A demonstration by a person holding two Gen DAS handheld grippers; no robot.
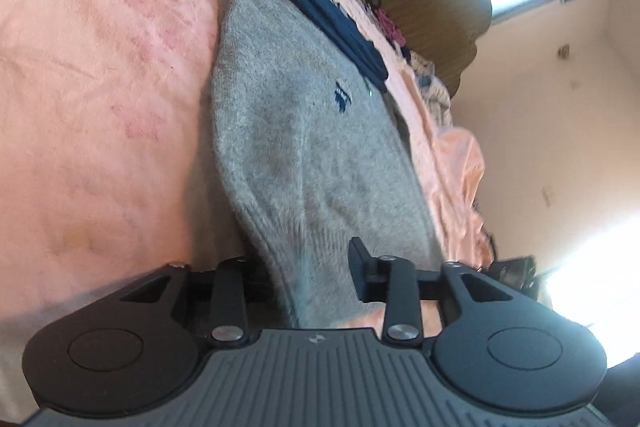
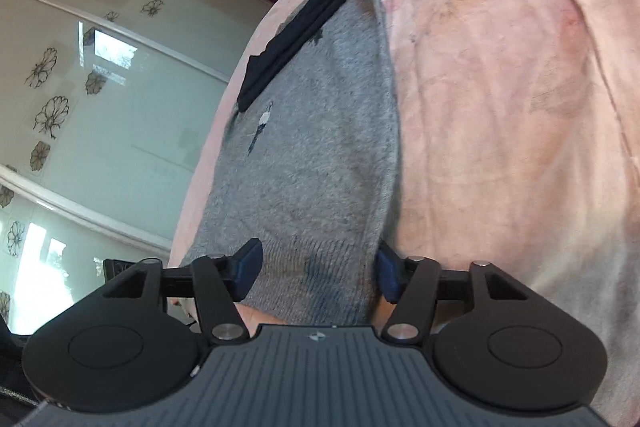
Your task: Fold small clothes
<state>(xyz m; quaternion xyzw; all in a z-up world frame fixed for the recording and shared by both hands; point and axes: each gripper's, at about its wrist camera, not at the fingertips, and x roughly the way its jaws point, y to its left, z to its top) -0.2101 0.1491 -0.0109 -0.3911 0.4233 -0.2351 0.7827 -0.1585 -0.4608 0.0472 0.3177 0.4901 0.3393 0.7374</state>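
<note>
i see grey sock (image 1: 304, 147) on pink sheet (image 1: 100, 67): soft, light, limp. left gripper (image 1: 304, 275), right gripper (image 2: 316, 271) wide, straddling its ends. best hold: ribbed cuff (image 2: 320, 263).

One grey knitted sock (image 1: 304, 155) with a small dark logo lies on the bed. One folded dark navy cloth item (image 1: 320, 7) lies touching its far edge. One wrinkled pink bedsheet (image 1: 100, 87) covers the bed beneath both.
</note>
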